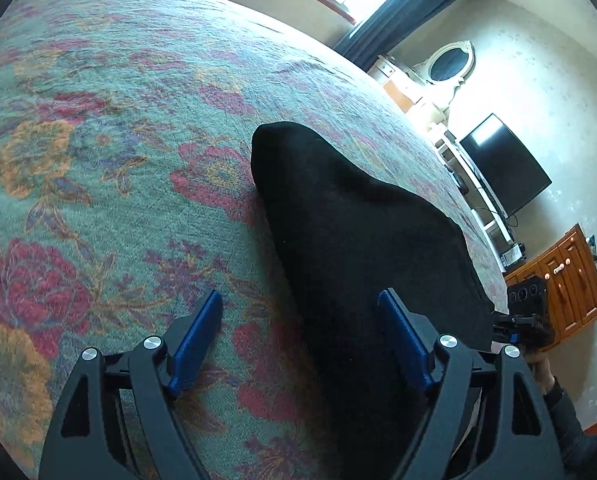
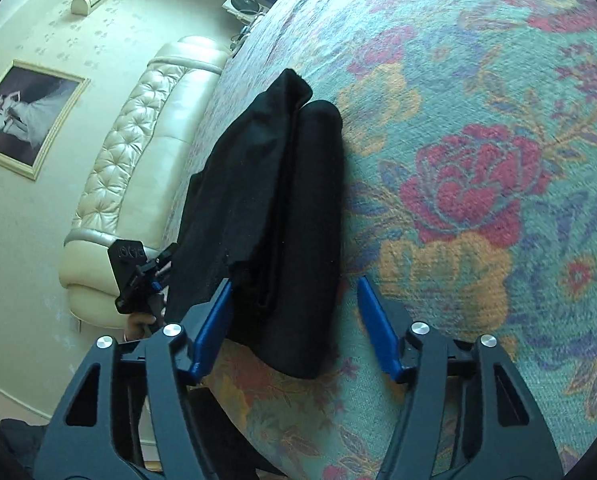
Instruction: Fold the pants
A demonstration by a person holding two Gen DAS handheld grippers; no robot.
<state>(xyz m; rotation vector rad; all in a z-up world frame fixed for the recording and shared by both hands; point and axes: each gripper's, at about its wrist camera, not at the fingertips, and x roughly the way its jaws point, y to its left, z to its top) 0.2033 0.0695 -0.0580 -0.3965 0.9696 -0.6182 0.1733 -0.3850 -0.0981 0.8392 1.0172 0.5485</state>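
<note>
Pants: one pair, black pants (image 1: 350, 240), lay folded into a long bundle on my floral bedspread (image 1: 98, 140), near the bed's edge.
Left claw: my left gripper (image 1: 300, 344) stood spread, nothing pinched; right pad over the cloth, left pad over the bedspread.
Right claw: my right gripper (image 2: 294, 320) stood spread too, near end of the bundle between the pads, not pressed.
Handling: looked soft, light, limp; layers would likely slide and sag if lifted by one corner.
Grip spot: I'd judge the near end, pinching all the layers together, both claws.
Count: one pair of pants, two claws, one bed.
</note>
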